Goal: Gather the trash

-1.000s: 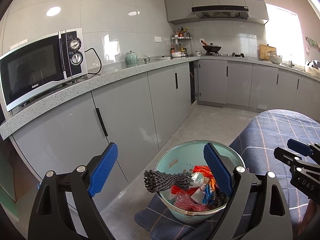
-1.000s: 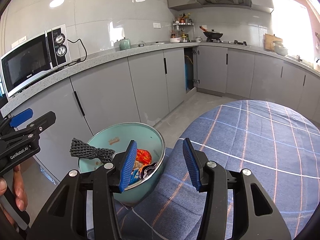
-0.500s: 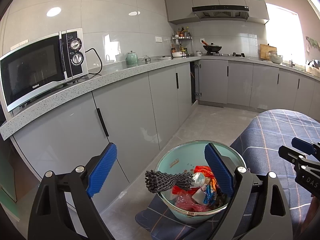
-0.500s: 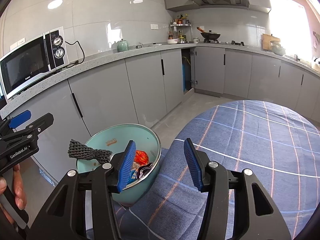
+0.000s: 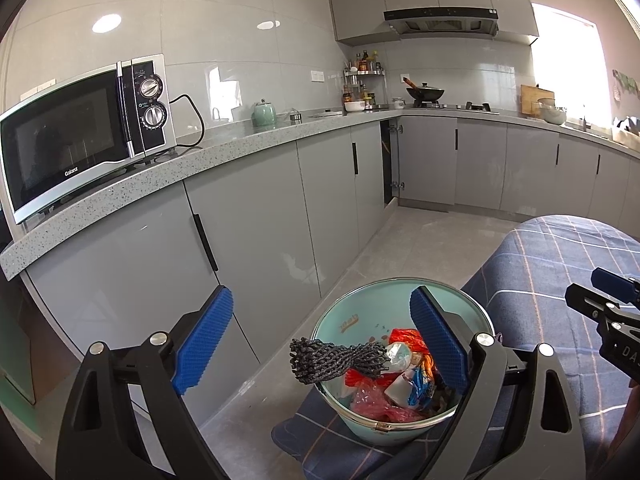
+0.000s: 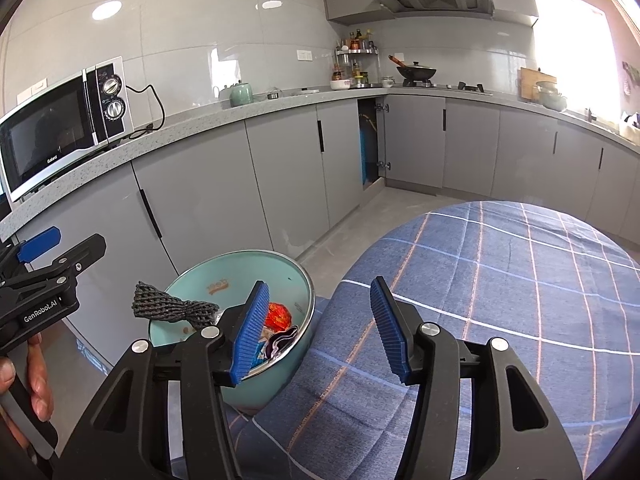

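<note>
Two tools in view, both with blue pads spread apart and gripping nothing. Left tool (image 5: 322,344) held above the floor and the near rim of a mint-green bowl (image 5: 344,322), its right pad over the bowl's far side, its left pad out over the grey cabinet fronts. Right tool (image 6: 316,328) held over the blue checked cloth (image 6: 500,280), with its left pad just overlapping the bowl's rim in the right wrist view. Bowl seated at the edge of the cloth-covered tabletop, close to the cabinets (image 5: 256,232). Inside the bowl: crumpled wrappers (image 5: 404,380) in red, orange, white and blue, piled toward the right side. Draped over the bowl's left rim, a dark grey mesh bundle (image 5: 332,360), one frayed end sticking out past the rim, the other end resting among the wrappers. Behind, a speckled grey counter carrying a microwave (image 5: 80,136) and a pale green teapot (image 5: 265,114); farther back, a wok (image 5: 425,92) on the stove under the hood.
</note>
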